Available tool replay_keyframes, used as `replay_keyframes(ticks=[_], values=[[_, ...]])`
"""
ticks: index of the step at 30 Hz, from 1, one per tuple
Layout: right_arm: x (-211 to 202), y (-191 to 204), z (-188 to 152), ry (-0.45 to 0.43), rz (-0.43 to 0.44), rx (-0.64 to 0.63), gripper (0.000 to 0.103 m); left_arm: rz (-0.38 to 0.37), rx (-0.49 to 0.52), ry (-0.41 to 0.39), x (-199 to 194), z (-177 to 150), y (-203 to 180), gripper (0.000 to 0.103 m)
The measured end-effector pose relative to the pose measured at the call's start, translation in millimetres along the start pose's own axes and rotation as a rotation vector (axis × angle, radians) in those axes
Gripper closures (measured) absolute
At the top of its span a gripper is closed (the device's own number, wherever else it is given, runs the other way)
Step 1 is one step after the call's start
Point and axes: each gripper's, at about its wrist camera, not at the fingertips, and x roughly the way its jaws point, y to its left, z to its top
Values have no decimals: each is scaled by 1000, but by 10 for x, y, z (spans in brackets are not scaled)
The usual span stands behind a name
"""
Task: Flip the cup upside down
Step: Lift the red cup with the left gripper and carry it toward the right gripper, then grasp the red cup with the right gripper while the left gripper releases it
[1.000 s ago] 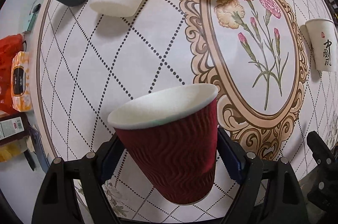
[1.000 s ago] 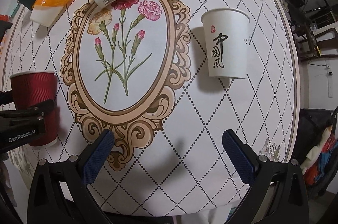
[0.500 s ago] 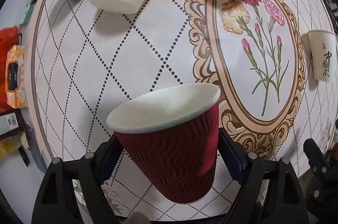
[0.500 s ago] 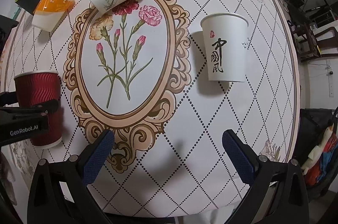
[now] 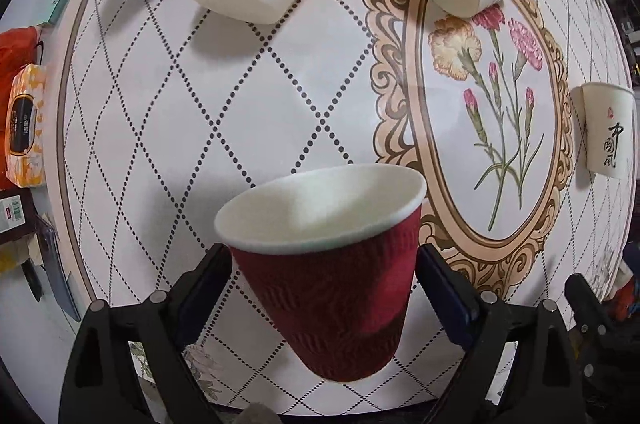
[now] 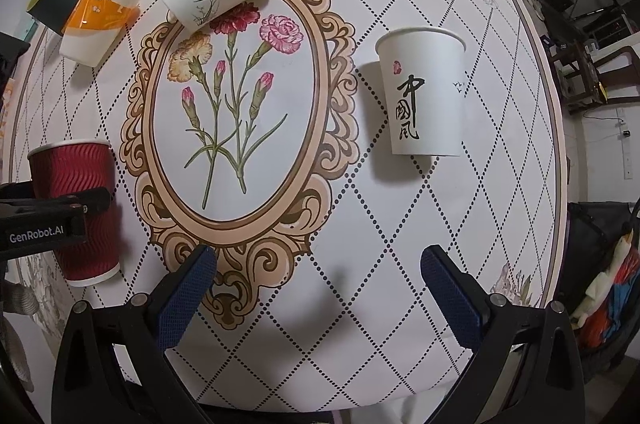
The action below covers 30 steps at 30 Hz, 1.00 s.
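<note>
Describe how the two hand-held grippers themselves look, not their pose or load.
Both match: black angular frames with silver screws and dark blue textured finger pads. The left hand-held gripper shows white "GenRobot.AI" lettering on its side in the right wrist view; the right hand-held gripper shows none.

Black plastic tongs with dark blue pads

The left tongs (image 5: pixel 324 280) have matte black arms that widen toward the camera into triangular frames with cut-out openings, each arm carrying round silver screw heads along its top edge. The fingers (image 5: pixel 444 288) end in dark blue pads. The right tongs (image 6: pixel 318 282) share the same build: black angular arms, silver screws, and blue pads (image 6: pixel 186 298) with a fine cross-hatched texture. In the right wrist view, a black side of the left tool bears white lettering reading "GenRobot.AI" (image 6: pixel 36 234).
</note>
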Motion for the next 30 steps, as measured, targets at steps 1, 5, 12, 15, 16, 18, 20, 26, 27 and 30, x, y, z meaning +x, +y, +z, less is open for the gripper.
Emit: replay_keyframes(ticks=[1, 5, 12, 15, 16, 18, 20, 26, 27, 30], values=[[-6, 3, 2, -2, 1, -1, 0, -8, -9, -7, -74, -1, -29, 10], [-51, 11, 3, -10, 11, -2, 0, -39, -57, -47, -482, -35, -27, 10], [-251, 147, 39, -36, 75, -48, 0, -28, -174, -162, -1144, -415, 363, 10], [-340, 279, 35, -45, 112, -96, 0, -5, -236, -188, -1196, -668, 579, 10], [-371, 333, 25, -47, 123, -116, 0, 5, -256, -194, -1227, -749, 628, 10], [-439, 454, 5, -53, 142, -161, 0, 15, -305, -205, -1251, -905, 742, 10], [-519, 589, -29, -57, 158, -210, 0, 3, -345, -207, -1194, -1019, 824, 10], [-698, 922, -122, -72, 155, -320, 0, 45, -397, -219, -1108, -1285, 1072, 10], [-739, 997, -141, -76, 138, -358, 0, 58, -398, -219, -1073, -1318, 1119, 9], [-862, 1206, -221, -117, 60, -524, 0, 57, -412, -203, -906, -1409, 1271, 7]])
